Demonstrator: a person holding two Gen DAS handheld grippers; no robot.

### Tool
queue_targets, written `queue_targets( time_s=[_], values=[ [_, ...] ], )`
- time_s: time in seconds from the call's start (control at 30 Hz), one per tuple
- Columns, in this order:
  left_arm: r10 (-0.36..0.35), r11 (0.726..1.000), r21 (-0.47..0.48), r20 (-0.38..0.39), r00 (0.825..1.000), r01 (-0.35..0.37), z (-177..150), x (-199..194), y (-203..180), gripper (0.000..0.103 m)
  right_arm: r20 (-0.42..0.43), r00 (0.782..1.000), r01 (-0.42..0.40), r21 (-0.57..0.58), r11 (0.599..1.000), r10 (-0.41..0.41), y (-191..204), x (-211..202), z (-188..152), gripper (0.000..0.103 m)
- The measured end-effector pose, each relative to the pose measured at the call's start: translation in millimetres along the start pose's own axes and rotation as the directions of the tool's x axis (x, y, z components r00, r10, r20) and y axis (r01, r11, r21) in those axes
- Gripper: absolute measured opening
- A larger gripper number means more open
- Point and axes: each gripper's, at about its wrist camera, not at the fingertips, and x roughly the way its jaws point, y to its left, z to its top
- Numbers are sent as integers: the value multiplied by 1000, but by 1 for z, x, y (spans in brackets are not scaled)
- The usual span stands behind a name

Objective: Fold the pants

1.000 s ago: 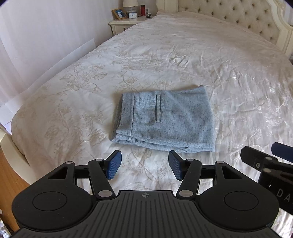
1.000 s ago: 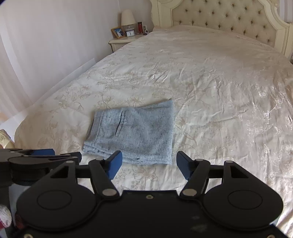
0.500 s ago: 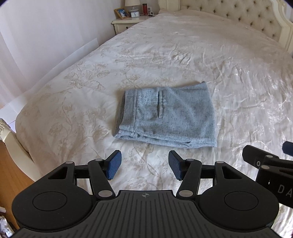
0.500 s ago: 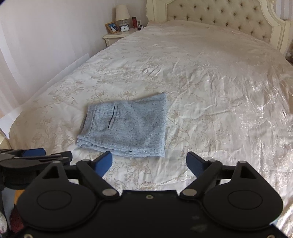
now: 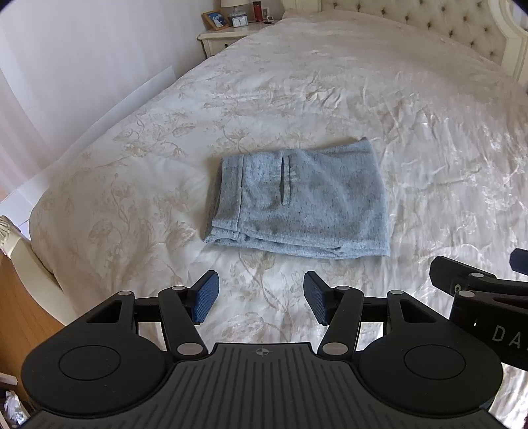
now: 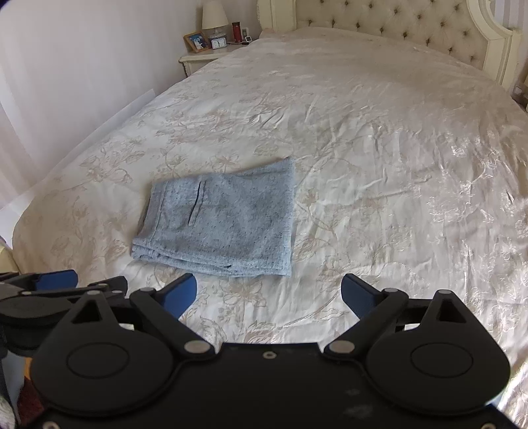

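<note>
Cream floral bedspread [image 5: 363, 99] covers the bed, tufted headboard [image 6: 379, 23] at far end. Nightstand [image 5: 224, 36] far left with lamp, photo frame, clock. Light blue folded pants [image 5: 297, 204] lie flat on the spread, ahead of both grippers, not touched. Left gripper [image 5: 260, 297] spread apart, empty, pants straight ahead. Right gripper [image 6: 269, 293] spread wide, empty, pants ahead-left.
</note>
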Motion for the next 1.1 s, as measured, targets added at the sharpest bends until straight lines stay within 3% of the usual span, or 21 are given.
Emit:
queue_targets(
  time_s=[0.83, 1.1],
  values=[
    [-7, 1000, -16, 4, 1000, 7, -6, -12, 6, 57, 4, 999, -44, 9, 999, 44, -3, -4, -8, 99],
    [5, 1000, -26, 57, 998, -4, -9, -20, 7, 57, 14, 998, -58, 0, 998, 58, -3, -9, -11, 99]
  ],
)
